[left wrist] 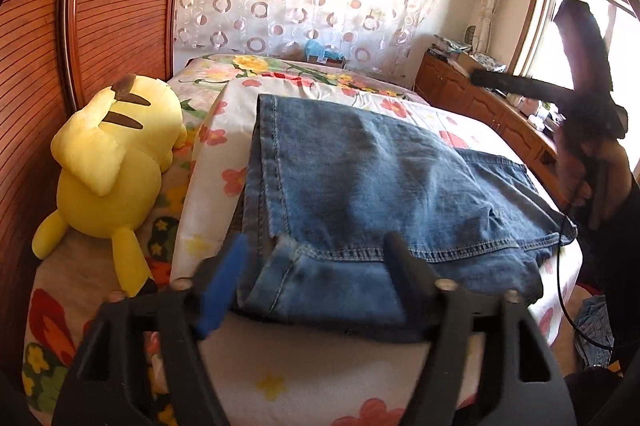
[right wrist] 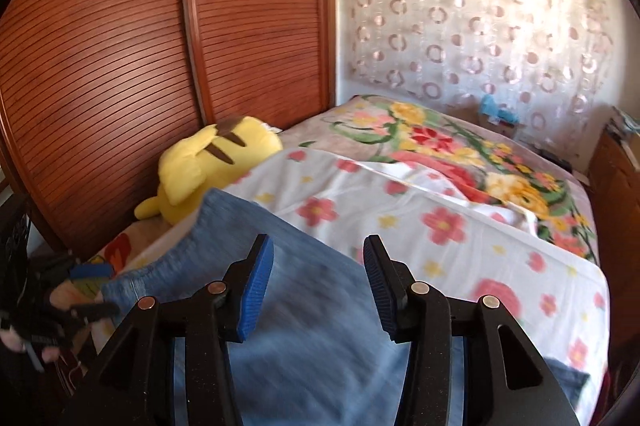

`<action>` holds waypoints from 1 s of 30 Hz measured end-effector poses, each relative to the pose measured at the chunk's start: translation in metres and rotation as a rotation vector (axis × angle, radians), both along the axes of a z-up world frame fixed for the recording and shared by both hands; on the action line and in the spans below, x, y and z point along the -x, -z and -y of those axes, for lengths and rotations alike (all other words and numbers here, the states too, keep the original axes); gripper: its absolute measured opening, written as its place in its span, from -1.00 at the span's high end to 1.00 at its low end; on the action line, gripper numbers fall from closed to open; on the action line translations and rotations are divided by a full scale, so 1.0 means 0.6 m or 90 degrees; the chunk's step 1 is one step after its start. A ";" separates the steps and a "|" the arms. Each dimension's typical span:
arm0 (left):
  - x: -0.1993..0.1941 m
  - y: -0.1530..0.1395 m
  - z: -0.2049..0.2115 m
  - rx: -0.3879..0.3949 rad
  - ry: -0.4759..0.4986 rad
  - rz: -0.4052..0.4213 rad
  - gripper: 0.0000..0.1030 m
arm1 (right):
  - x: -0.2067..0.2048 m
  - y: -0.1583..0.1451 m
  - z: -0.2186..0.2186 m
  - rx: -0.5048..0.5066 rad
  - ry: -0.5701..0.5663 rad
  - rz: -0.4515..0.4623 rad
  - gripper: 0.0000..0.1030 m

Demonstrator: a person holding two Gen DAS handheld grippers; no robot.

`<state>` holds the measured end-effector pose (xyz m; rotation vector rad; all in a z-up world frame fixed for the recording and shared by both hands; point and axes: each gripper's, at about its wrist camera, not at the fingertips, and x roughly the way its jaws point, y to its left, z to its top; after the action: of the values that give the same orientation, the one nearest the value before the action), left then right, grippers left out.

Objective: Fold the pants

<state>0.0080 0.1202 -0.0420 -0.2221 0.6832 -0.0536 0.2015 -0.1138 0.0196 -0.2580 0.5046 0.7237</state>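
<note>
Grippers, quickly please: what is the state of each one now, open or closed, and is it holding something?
Left gripper: open, holding nothing, over the jeans hem.
Right gripper: open, holding nothing, above the jeans.

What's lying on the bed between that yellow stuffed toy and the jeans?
Only bedding: a strip of the white flowered sheet separates the yellow plush from the folded jeans. The left wrist view shows it best.

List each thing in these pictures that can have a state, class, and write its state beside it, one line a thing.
Blue denim jeans: folded over, lying flat on the bed.
Left gripper: open, fingers either side of the jeans' hem.
Right gripper: open, above the jeans, holding nothing.
Yellow plush toy: lying face down beside the wardrobe.
Brown slatted wardrobe doors: shut.
White floral sheet: spread under the jeans.
</note>
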 end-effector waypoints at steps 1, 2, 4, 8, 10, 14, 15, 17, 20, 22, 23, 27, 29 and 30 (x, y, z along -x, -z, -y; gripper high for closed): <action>0.000 -0.001 0.000 -0.002 -0.001 0.002 -0.52 | 0.009 -0.002 0.021 -0.004 0.009 0.002 0.05; 0.000 -0.003 0.001 -0.005 -0.003 0.005 -0.52 | 0.019 -0.002 0.036 -0.007 0.015 0.004 0.05; -0.001 -0.012 0.005 -0.007 -0.010 0.014 -0.52 | 0.037 -0.004 0.072 -0.016 0.032 0.003 0.05; -0.006 -0.024 0.016 -0.016 -0.019 0.028 -0.52 | 0.072 0.001 0.134 -0.024 0.065 0.000 0.01; -0.017 -0.026 0.029 -0.018 -0.013 0.028 -0.52 | 0.083 0.010 0.159 -0.023 0.076 -0.009 0.01; -0.037 -0.025 0.060 -0.025 0.011 0.026 -0.52 | 0.096 0.048 0.178 -0.001 0.101 -0.032 0.00; -0.041 -0.025 0.069 -0.026 0.020 0.025 -0.52 | 0.098 0.061 0.179 0.004 0.105 -0.041 0.00; -0.050 -0.023 0.086 -0.031 0.032 0.022 -0.52 | 0.097 0.084 0.177 0.012 0.114 -0.060 0.00; -0.064 -0.017 0.116 -0.041 0.058 0.014 -0.52 | 0.099 0.115 0.165 0.029 0.123 -0.088 0.01; -0.072 -0.011 0.136 -0.042 0.076 0.008 -0.52 | 0.100 0.127 0.160 0.032 0.125 -0.106 0.01; -0.073 -0.009 0.141 -0.043 0.082 0.006 -0.52 | 0.101 0.134 0.158 0.034 0.126 -0.113 0.00; -0.083 0.003 0.171 -0.050 0.106 -0.010 -0.52 | 0.116 0.151 0.144 0.042 0.129 -0.129 0.01; -0.085 0.008 0.183 -0.053 0.112 -0.015 -0.52 | 0.120 0.156 0.144 0.046 0.133 -0.138 0.00; -0.087 0.011 0.189 -0.052 0.116 -0.019 -0.52 | 0.120 0.156 0.142 0.046 0.134 -0.128 0.00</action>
<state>0.0599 0.0070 -0.0486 -0.0821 0.7323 -0.1974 0.1293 -0.1990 -0.0741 -0.1972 0.7389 0.5288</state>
